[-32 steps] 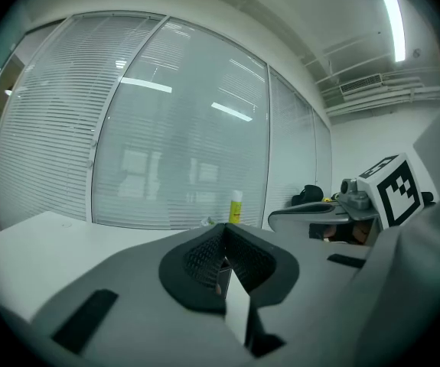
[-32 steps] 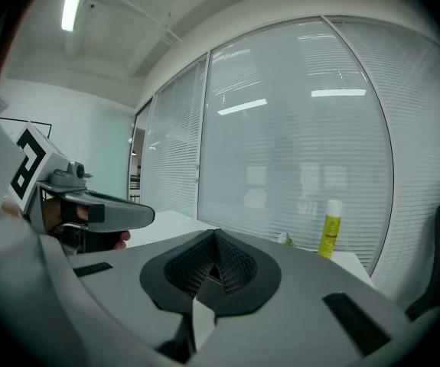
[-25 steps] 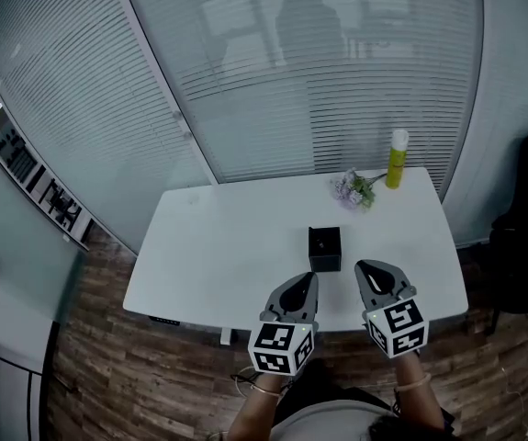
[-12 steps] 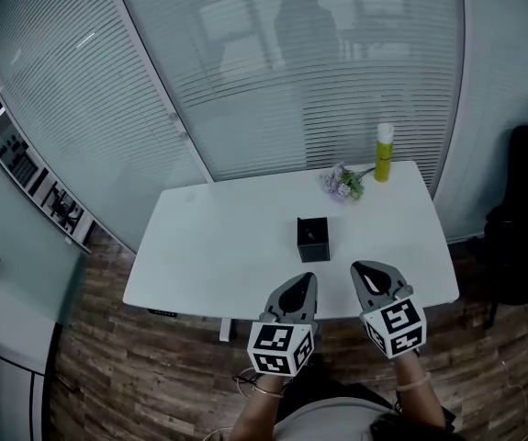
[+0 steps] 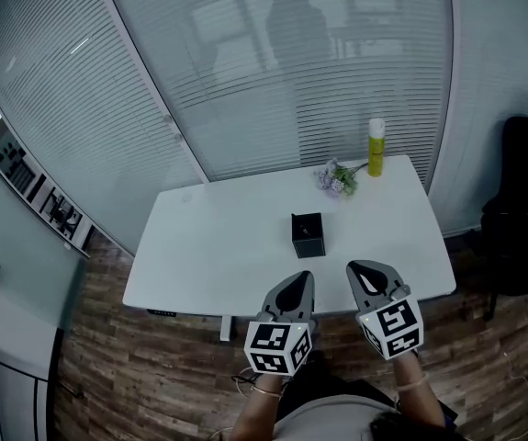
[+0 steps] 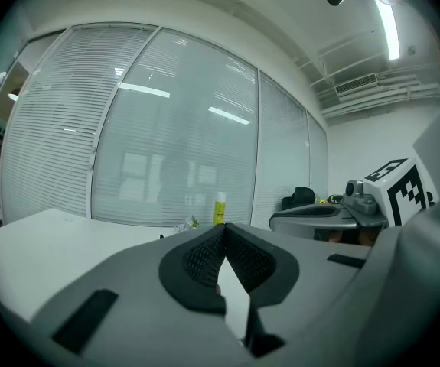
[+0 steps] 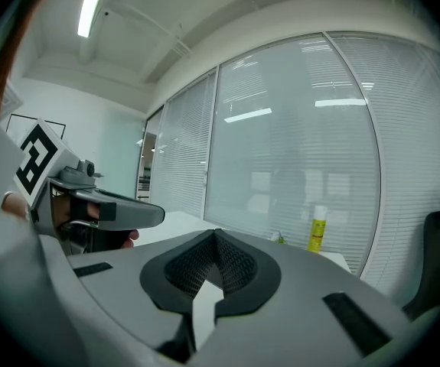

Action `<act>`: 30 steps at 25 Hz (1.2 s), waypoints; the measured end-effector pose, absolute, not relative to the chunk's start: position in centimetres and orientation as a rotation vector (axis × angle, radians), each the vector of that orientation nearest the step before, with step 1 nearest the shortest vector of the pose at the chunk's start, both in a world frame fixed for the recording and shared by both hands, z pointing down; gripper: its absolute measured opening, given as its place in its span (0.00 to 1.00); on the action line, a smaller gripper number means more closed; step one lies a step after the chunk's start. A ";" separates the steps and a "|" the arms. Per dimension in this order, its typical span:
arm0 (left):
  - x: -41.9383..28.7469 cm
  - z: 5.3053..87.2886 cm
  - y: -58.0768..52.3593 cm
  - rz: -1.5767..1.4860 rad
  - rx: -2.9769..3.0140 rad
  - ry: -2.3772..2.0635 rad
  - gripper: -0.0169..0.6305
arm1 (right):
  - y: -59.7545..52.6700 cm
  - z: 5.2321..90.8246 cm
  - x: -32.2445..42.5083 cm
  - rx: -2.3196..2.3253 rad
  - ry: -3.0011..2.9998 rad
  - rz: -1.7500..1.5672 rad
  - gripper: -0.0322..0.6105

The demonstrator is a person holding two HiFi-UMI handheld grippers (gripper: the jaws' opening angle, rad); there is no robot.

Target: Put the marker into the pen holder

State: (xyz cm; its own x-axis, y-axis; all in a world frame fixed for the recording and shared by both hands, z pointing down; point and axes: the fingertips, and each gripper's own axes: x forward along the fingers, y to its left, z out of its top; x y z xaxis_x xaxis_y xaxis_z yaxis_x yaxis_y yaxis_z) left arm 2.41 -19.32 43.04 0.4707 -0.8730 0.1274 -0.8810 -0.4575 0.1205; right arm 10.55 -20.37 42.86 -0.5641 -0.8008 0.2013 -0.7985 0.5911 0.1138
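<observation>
Head view: the black, square pen holder (image 5: 307,235) stands upright, open top up, mid-way on the white tabletop (image 5: 218,242). Its inside is too small to tell whether the marker is there or which way it points. The left hand-held gripper (image 5: 300,280) and right hand-held gripper (image 5: 355,269) hover side by side at the near edge. Both have their jaws pressed together on nothing.

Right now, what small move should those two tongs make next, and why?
Probably pause and look for the marker. The left tongs and right tongs are both shut and empty at the near edge of the table, and I see no marker on it, only the pen holder, flowers and a yellow bottle.
</observation>
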 end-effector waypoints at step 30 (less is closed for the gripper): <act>1.4 44.2 -22.7 0.096 2.548 -1.470 0.05 | -23.1 43.5 9.3 1.369 -2.563 0.038 0.09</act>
State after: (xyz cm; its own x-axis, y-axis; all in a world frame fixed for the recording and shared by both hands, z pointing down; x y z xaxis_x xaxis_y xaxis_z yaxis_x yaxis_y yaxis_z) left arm 1.42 -22.65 44.20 0.5037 -0.8500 0.1542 -0.8629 -0.4862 0.1381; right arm 9.35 -23.05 43.48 -0.5345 -0.8165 0.2183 -0.8226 0.5619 0.0871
